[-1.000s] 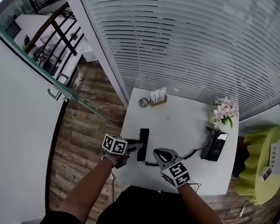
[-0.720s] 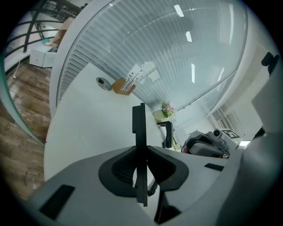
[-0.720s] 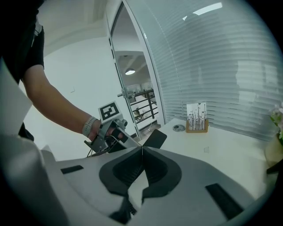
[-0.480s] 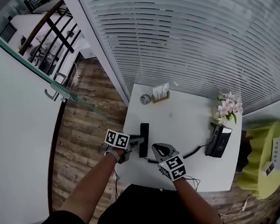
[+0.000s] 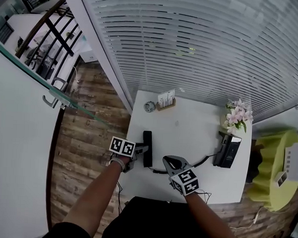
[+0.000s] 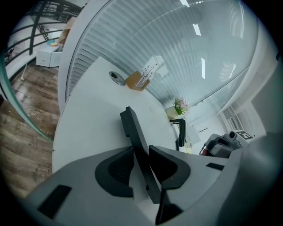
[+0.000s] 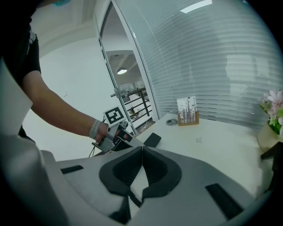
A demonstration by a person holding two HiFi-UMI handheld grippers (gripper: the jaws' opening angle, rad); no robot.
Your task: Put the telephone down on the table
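Handset (image 5: 147, 148) is near table's (image 5: 188, 138) left edge.

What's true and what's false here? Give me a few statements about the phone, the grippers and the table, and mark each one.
1. The black handset sits between the fingers of the left gripper. True; those fingers have just been opening.
2. The flowers stand at the left end of the table. False; they stand at its right end, next to the telephone base.
3. The fingers of the right gripper are spread wide. False; they are together on the coiled cord.
4. A card holder stands at the table's far edge, near the blinds. True.
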